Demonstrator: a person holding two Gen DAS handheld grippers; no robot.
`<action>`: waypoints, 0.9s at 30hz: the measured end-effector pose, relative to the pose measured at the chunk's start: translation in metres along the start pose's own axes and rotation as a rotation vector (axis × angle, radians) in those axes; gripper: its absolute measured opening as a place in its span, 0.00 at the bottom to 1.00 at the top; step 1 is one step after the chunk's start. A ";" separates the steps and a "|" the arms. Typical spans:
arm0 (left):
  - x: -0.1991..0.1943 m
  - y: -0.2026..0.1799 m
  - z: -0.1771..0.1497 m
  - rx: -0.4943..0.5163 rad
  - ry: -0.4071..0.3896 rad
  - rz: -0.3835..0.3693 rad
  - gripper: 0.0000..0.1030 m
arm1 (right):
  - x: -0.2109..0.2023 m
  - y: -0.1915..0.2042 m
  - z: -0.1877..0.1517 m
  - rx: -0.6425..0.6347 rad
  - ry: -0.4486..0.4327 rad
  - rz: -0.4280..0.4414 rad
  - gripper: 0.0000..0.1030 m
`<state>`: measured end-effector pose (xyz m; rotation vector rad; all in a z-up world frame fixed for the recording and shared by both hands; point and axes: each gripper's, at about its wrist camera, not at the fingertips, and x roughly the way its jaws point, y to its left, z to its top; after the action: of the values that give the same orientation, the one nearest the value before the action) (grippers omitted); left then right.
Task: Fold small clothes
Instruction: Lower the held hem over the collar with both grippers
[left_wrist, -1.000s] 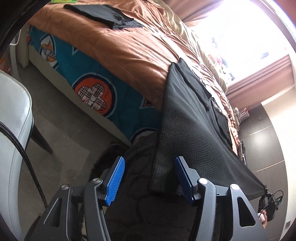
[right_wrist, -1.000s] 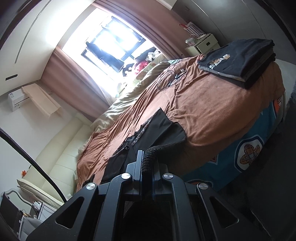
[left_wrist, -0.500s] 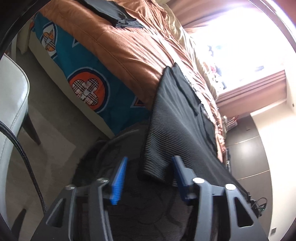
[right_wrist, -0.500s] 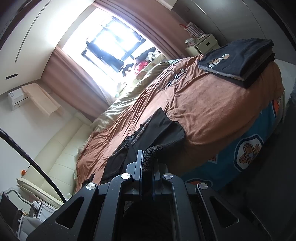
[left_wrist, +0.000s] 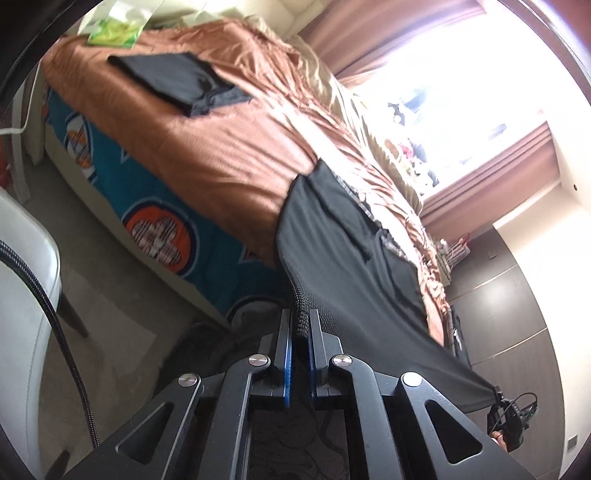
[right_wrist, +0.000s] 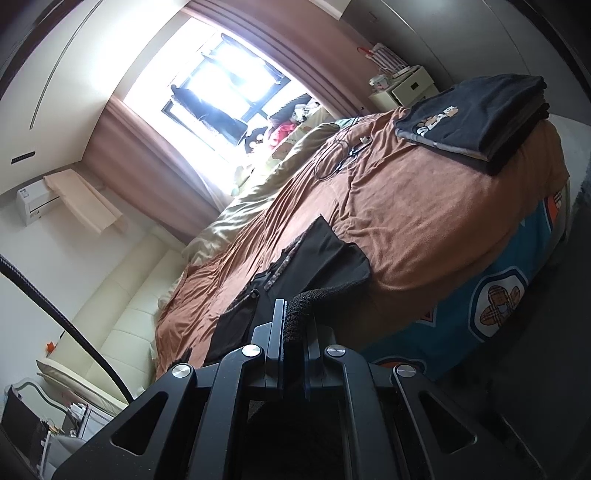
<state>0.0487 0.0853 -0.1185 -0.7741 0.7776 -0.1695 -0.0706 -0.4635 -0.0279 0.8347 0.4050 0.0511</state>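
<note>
- The black ribbed knit garment (left_wrist: 354, 266) hangs over the near edge of the bed with the rust-orange cover (left_wrist: 221, 147); its upper part lies flat on the cover and its lower hem is lifted off the bed side.
- Left gripper (left_wrist: 300, 328): its blue-padded jaws have just been closing and now stand nearly together, clamped on one bunched corner of the garment's ribbed hem. The fabric rises from between the pads and spreads up toward the bed.
- In the left wrist view the hem runs taut from the left gripper toward the lower right, where the other black gripper is seen small at the frame edge holding the far corner.
- Right gripper (right_wrist: 293, 325): jaws together, clamped on the other corner of the same hem (right_wrist: 303, 299). The ribbed edge protrudes just above the fingertips.
- In the right wrist view the garment (right_wrist: 317, 258) extends from the jaws up onto the cover, partly folded over itself.
- A folded dark cloth (left_wrist: 177, 81) lies on the cover well apart from the held garment, near the bed's far corner.
- A stack of folded dark clothes with a printed top item (right_wrist: 476, 110) rests on the opposite end of the bed, well apart from both grippers.
- A teal patterned sheet (left_wrist: 155, 206) covers the bed side below the cover.
</note>
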 end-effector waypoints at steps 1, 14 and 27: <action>-0.001 -0.005 0.005 0.006 -0.010 -0.003 0.06 | 0.001 0.000 0.001 0.001 0.000 0.001 0.03; 0.024 -0.063 0.079 0.086 -0.106 0.026 0.06 | 0.054 0.018 0.040 -0.015 0.007 0.006 0.03; 0.102 -0.126 0.179 0.152 -0.114 0.052 0.06 | 0.149 0.031 0.096 0.006 0.011 -0.010 0.03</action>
<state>0.2620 0.0548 -0.0086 -0.6132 0.6684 -0.1350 0.1056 -0.4815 0.0033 0.8382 0.4203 0.0453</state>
